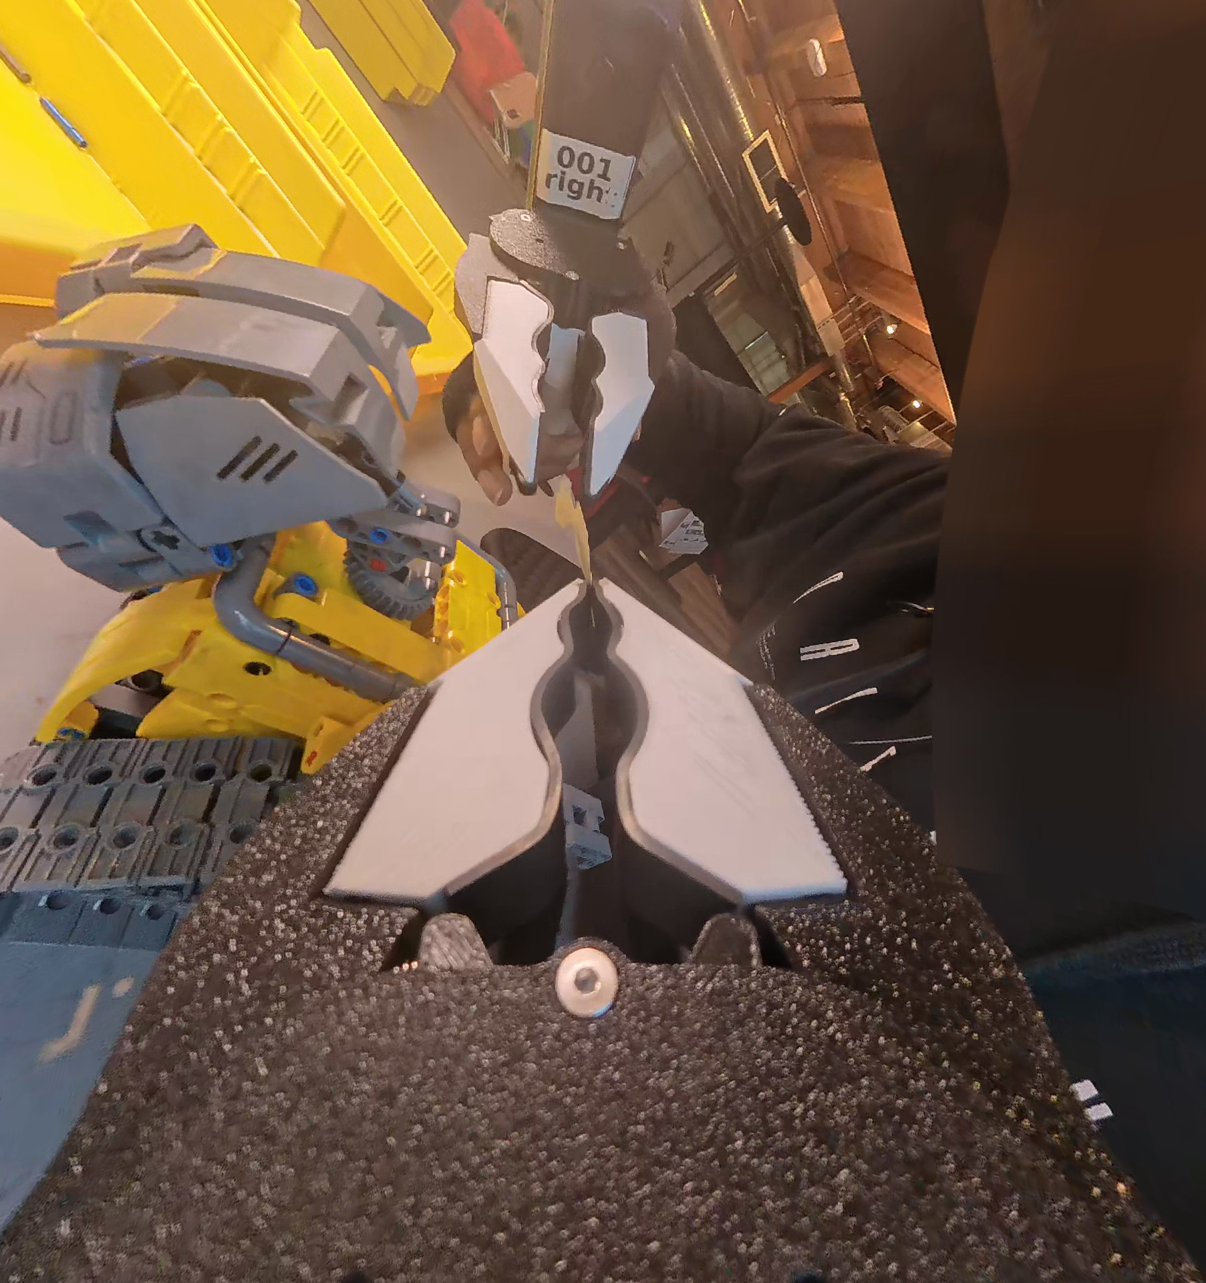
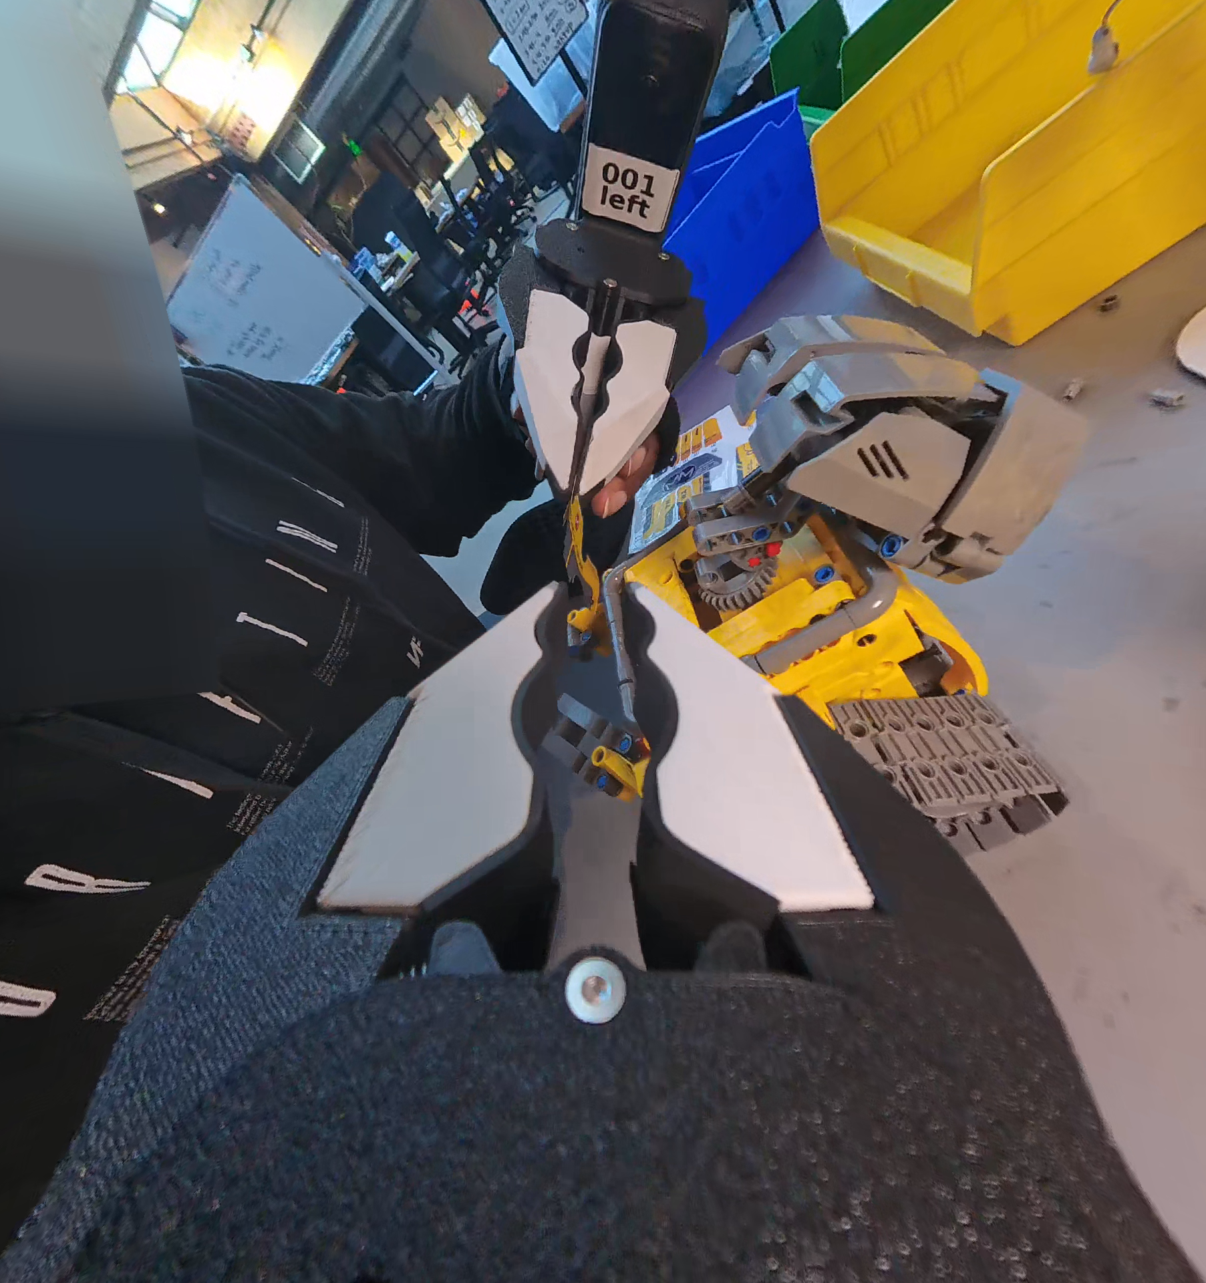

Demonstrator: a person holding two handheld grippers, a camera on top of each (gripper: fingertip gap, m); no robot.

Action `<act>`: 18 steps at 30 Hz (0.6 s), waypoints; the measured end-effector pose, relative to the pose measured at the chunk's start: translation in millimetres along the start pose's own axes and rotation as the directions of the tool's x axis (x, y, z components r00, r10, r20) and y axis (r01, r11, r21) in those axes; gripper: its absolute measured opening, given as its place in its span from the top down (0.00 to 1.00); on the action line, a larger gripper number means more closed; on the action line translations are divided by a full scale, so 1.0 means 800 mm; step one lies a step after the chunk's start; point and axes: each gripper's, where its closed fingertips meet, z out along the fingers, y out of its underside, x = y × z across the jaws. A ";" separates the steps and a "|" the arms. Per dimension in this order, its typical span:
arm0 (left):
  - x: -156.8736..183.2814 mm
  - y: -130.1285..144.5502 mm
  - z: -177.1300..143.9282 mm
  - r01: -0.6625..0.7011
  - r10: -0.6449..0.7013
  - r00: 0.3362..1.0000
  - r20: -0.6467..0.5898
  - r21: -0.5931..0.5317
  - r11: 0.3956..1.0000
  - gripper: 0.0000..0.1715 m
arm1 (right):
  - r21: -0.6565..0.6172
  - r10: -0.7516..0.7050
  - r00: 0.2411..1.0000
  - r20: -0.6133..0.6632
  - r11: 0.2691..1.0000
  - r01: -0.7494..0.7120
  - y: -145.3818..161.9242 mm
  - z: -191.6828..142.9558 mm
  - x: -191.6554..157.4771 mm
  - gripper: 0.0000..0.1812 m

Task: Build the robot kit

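- Two grippers meet tip to tip above the counter (image 2: 1106, 694), both gripping one thin yellow piece (image 1: 575, 524).
- Left gripper (image 1: 589, 590) has its fingers clenched on the piece's lower end.
- Right gripper (image 2: 596, 597) fingers seem closed on its other end; view is cluttered.
- Beside them stands a yellow-and-grey brick-built tracked model (image 2: 864, 527), near yellow bins (image 2: 1002, 208).

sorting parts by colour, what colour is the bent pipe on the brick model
Grey; the bent pipe runs across the yellow body, clearest in the left wrist view.
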 end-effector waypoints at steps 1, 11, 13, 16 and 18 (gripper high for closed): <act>-0.001 0.000 0.000 -0.001 0.001 1.000 0.002 0.001 1.000 1.00 | 0.003 0.001 1.000 0.013 1.000 -0.001 -0.001 0.001 -0.002 0.92; -0.003 0.000 -0.001 0.008 -0.008 1.000 0.009 0.001 1.000 1.00 | 0.020 0.032 0.999 0.026 0.999 -0.032 -0.003 0.001 -0.004 1.00; -0.003 0.001 -0.001 0.009 -0.009 1.000 0.010 0.002 1.000 1.00 | 0.015 0.041 0.999 0.026 0.999 -0.041 -0.002 0.002 -0.005 1.00; -0.002 0.002 -0.003 0.012 -0.012 1.000 0.013 0.007 1.000 1.00 | 0.025 0.106 0.994 0.034 0.994 -0.107 -0.005 0.003 -0.005 1.00; -0.003 0.002 -0.004 0.009 -0.009 1.000 0.025 0.011 1.000 0.98 | 0.038 0.164 0.986 0.045 0.986 -0.165 -0.007 0.003 -0.006 1.00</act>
